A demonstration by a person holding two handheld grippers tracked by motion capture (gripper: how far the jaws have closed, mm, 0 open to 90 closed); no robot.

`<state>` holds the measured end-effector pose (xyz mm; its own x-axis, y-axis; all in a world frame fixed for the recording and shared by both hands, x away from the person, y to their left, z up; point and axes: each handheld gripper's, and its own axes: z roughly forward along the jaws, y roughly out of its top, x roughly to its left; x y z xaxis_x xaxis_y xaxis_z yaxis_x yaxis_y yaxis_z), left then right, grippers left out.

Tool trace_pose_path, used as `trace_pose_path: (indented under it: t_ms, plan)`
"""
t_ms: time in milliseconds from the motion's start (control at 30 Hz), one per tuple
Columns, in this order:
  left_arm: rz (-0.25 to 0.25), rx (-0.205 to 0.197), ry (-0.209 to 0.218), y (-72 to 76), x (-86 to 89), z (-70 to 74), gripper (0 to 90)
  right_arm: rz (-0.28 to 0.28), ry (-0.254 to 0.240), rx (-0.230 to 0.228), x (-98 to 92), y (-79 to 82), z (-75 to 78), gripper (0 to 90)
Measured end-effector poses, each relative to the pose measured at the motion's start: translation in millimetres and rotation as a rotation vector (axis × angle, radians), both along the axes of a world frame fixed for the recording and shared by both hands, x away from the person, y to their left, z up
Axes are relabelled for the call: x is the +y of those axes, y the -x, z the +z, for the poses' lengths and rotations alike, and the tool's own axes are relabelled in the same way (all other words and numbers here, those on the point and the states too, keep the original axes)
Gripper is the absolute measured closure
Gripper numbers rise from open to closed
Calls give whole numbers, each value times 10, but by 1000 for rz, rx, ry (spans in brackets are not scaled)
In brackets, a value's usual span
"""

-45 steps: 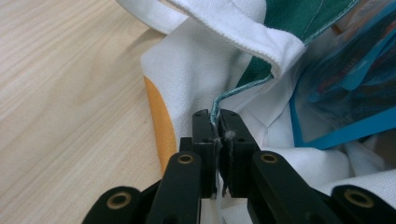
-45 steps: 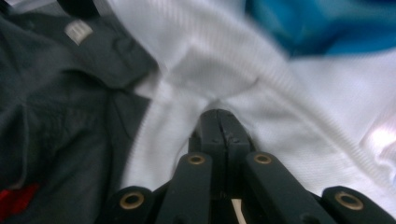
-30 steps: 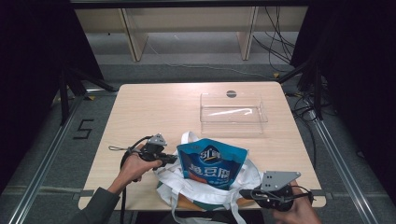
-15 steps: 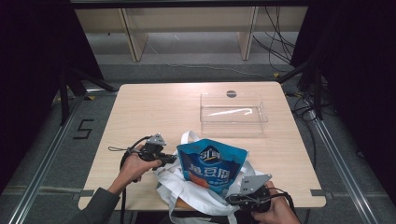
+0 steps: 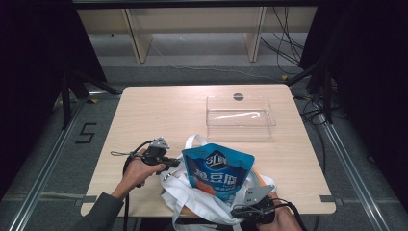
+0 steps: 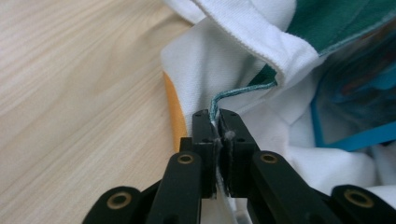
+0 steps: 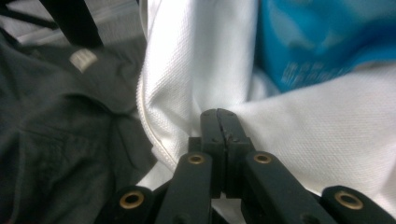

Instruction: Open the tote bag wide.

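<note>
Bag (image 5: 202, 204): at the table's (image 5: 159, 115) near edge, centre.
Pouch (image 5: 217, 169): standing in the bag.
Clear tray (image 5: 240, 118): behind the bag, toward the right.
Left gripper (image 5: 166, 163): at the bag's left.
Right gripper (image 5: 240, 211): at its near right.

Black fingers (image 6: 205, 140) with brass-coloured pivot screws, grey three-cornered top plates, black trailing cables, grey-green sleeve (image 5: 98, 216).

a pale wooden table (image 5: 159, 110) stands on grey carpet (image 5: 192, 53). beyond it runs a light wood shelf unit (image 5: 192, 19), with black cables (image 5: 284, 43) trailing nearby. dark curtains (image 5: 29, 72) hang at both sides.
</note>
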<state>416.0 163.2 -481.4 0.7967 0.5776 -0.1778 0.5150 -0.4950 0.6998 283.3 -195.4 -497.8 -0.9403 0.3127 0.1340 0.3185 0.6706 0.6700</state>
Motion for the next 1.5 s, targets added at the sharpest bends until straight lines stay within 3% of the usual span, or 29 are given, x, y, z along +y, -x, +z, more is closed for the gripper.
trace_pose_path:
  t_ms: [33,67,133,233,267,433,500,567,667,733,767,800,833,900,1033,1133,1200,1233,1267,1333,1400,1500]
  plan:
    - [0,-14,16,23,15,37,820,-7,-53,-11,-43,-15,58,894]
    - [0,-14,16,23,15,37,805,-11,-74,-20,-74,-19,104,883]
    - [9,-27,36,63,19,78,785,-37,-84,-13,-111,-8,155,862]
    - [11,-47,85,141,17,161,745,-82,-144,-63,-259,13,332,804]
    - [10,-53,106,173,20,197,745,-82,-144,-63,-259,13,332,804]
    - [-7,-65,131,321,52,316,648,-134,-146,-99,-442,21,499,704]
    - [5,-79,143,383,91,338,545,-160,-152,-119,-530,-5,571,627]
    - [26,-77,167,444,146,349,512,-178,-155,-116,-559,-12,597,614]
    - [29,-86,159,527,260,355,442,-209,-155,-114,-618,-27,682,580]
    - [50,-77,146,591,330,336,393,-214,-149,-141,-655,-60,748,548]
    - [62,-84,139,619,369,323,373,-228,-145,-120,-660,-53,781,531]
    - [74,-82,138,644,408,309,358,-216,-143,-149,-673,-88,803,519]
    - [75,-95,135,666,459,285,348,-237,-142,-130,-678,-81,836,506]
    - [89,-93,129,705,514,254,328,-228,-142,-133,-696,-126,880,478]
    - [134,-92,116,797,597,161,290,-261,-135,-119,-685,-159,959,423]
    - [146,-68,112,855,629,88,236,-237,-114,-128,-671,-207,1027,388]
    - [164,-60,116,892,616,53,230,-237,-114,-107,-643,-209,1084,356]
    - [151,-71,96,895,627,49,223,-242,-102,-93,-630,-217,1126,350]
    - [161,-61,92,916,628,37,221,-243,-105,-97,-617,-220,1150,347]
    - [161,-81,93,933,639,31,218,-225,-83,-100,-584,-232,1222,318]
    - [167,-80,98,961,654,28,218,-187,-74,-132,-553,-260,1292,313]
    - [162,-63,89,1003,666,22,217,-177,-62,-123,-503,-268,1428,299]
